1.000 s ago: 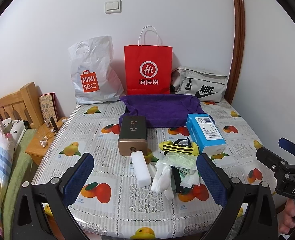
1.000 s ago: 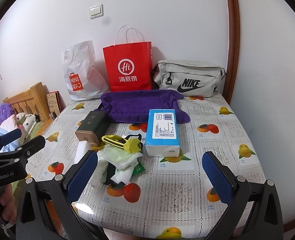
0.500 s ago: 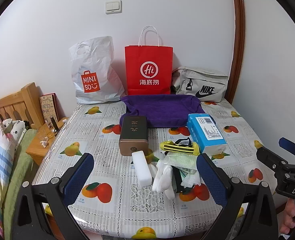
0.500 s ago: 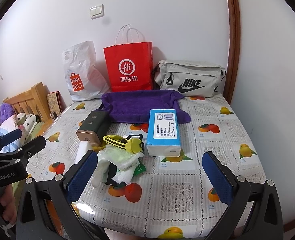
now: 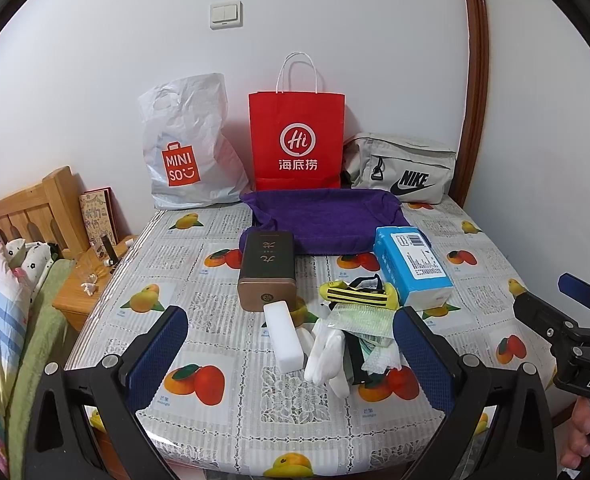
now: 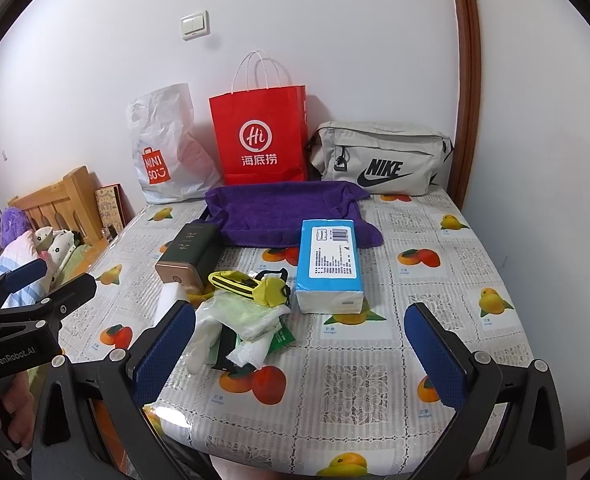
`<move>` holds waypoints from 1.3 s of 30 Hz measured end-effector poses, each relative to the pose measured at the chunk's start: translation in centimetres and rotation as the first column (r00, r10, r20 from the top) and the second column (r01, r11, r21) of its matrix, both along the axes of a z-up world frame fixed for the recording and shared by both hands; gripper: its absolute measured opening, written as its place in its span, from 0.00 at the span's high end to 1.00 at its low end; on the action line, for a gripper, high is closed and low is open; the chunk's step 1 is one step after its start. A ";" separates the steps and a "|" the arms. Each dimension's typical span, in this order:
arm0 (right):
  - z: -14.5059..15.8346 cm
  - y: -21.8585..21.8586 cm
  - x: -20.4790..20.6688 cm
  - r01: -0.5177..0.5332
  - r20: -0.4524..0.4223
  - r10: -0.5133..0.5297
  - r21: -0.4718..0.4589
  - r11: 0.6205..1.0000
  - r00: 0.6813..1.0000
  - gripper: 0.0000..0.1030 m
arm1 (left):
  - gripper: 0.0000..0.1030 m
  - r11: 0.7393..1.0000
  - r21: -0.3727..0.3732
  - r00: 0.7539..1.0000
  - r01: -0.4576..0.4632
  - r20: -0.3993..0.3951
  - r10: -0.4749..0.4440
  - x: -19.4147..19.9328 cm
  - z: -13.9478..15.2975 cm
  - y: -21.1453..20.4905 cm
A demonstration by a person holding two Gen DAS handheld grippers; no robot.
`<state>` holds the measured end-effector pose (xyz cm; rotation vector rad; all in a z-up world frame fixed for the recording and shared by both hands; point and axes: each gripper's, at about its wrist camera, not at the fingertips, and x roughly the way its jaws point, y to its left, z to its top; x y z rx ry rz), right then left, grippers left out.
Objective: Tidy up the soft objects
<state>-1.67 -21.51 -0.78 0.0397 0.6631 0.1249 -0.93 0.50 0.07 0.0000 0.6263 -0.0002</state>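
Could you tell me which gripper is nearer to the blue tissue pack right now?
Right. The right gripper hangs open just short of the blue tissue pack; the left gripper, also open, sits farther off to its left, facing the white sponge block.

The right tool (image 6: 301,350) is held wide apart and empty above the near edge of the table (image 6: 435,280). A blue tissue pack (image 6: 329,264) is seen at the middle, with a yellow pouch (image 6: 251,286) and crumpled white bags (image 6: 247,320) just beside it. A purple towel (image 6: 283,212) is spread behind. The left tool (image 6: 27,296) is seen at the left edge.
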 end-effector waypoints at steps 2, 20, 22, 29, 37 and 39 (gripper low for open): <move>0.0 0.1 -0.1 0.000 0.002 0.000 0.000 1.000 1.000 0.00 | 0.00 1.000 -0.001 1.000 0.001 -0.001 -0.001 0.0 0.0 0.0; 0.2 0.2 -0.3 -0.003 0.006 0.003 -0.001 1.000 1.000 0.00 | 0.00 1.000 0.003 1.000 -0.002 -0.003 0.002 -0.2 0.1 0.1; 0.2 0.2 -0.3 -0.003 0.005 0.003 0.002 1.000 1.000 0.00 | 0.00 1.000 -0.001 1.000 -0.002 -0.001 0.002 -0.2 0.1 0.2; 0.2 0.2 -0.3 -0.004 0.006 0.004 0.001 1.000 1.000 0.00 | 0.00 1.000 0.000 1.000 -0.004 -0.003 0.004 -0.2 0.1 0.2; 0.2 0.4 -0.3 -0.016 0.015 0.015 0.007 1.000 1.000 0.00 | 0.00 1.000 0.011 1.000 -0.010 -0.011 0.010 0.2 -0.1 0.3; 0.0 0.4 -0.1 -0.031 0.023 0.031 0.017 0.999 0.999 0.00 | 0.00 1.000 0.017 0.999 -0.025 -0.019 0.025 0.6 -0.5 0.5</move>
